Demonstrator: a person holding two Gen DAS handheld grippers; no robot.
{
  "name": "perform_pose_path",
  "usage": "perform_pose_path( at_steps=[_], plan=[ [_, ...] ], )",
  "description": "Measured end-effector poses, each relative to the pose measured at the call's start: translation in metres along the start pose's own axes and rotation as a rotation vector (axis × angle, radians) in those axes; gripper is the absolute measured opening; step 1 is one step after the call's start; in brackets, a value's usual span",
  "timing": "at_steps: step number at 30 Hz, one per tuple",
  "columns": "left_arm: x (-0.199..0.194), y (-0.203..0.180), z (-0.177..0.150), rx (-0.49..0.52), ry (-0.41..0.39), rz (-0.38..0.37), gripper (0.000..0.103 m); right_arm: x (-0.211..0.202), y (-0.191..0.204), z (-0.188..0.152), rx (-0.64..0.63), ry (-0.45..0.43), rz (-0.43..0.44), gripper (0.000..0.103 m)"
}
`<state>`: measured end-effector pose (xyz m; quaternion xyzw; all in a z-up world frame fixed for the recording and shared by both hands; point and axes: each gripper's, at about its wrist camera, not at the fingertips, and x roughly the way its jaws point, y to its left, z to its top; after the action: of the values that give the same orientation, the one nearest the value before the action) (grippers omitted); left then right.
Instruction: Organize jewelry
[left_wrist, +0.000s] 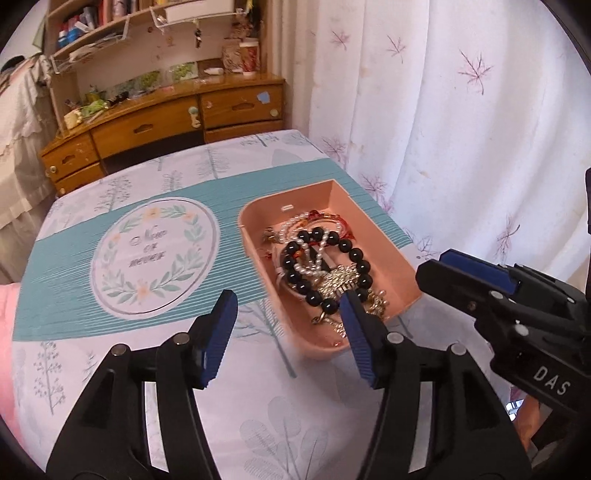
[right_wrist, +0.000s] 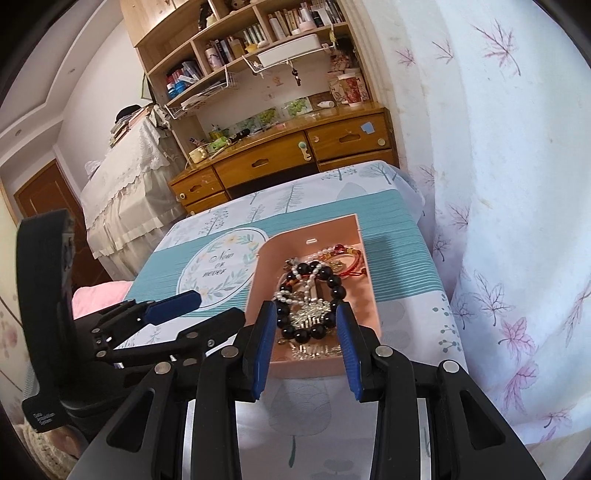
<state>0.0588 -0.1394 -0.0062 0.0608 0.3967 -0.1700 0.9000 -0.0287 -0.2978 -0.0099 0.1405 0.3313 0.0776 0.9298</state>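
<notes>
A white curtain (left_wrist: 461, 110) with purple leaf prints fills the right side of both views, and a wooden desk (left_wrist: 166, 122) with shelves of books stands in the upper left of the left wrist view. Below it, across the middle of the frame, spreads the surface (left_wrist: 92, 277), covered by a cloth of teal stripes and tree prints with a round wreath emblem (left_wrist: 155, 254). Right of the emblem sits a pink tray (left_wrist: 391, 266), resting on the cloth. Inside it lies a tangle of jewelry: a black bead bracelet (left_wrist: 328, 273) on top, a pearl strand (left_wrist: 295, 225) looping under it, a silver ornament (left_wrist: 340, 280) in the middle, and red cord pieces (right_wrist: 347, 258) toward the far end. The left claw (left_wrist: 288, 336) stands wide at the tray's near corner with nothing between its blue pads. The right claw (right_wrist: 306, 347) stands moderately parted, empty, framing the tray's near end in the lower centre of its view.
</notes>
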Motion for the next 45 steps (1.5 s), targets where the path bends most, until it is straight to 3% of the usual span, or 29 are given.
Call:
perform_pose_path(
  at_steps=[13, 16, 20, 23, 33, 45],
  plan=[
    [-0.068, 0.03, -0.027, -0.156, -0.038, 0.123, 0.056, -0.017, 0.045, -0.01, -0.051, 0.023, 0.027, 0.037],
    [-0.084, 0.035, -0.04, -0.191, -0.046, 0.18, 0.059, -0.018, 0.059, -0.013, -0.066, 0.038, 0.043, 0.038],
    [-0.1, 0.043, -0.06, -0.234, -0.064, 0.241, 0.062, -0.026, 0.08, -0.023, -0.092, 0.033, 0.048, 0.06],
    [-0.107, 0.051, -0.072, -0.276, -0.078, 0.269, 0.064, -0.031, 0.096, -0.033, -0.115, 0.019, 0.039, 0.064],
    [-0.116, 0.065, -0.096, -0.339, -0.072, 0.296, 0.065, -0.033, 0.121, -0.056, -0.148, 0.032, 0.024, 0.064],
    [-0.098, 0.068, -0.092, -0.336, -0.032, 0.294, 0.065, -0.02, 0.116, -0.059, -0.138, 0.068, 0.0, 0.064]
  ],
)
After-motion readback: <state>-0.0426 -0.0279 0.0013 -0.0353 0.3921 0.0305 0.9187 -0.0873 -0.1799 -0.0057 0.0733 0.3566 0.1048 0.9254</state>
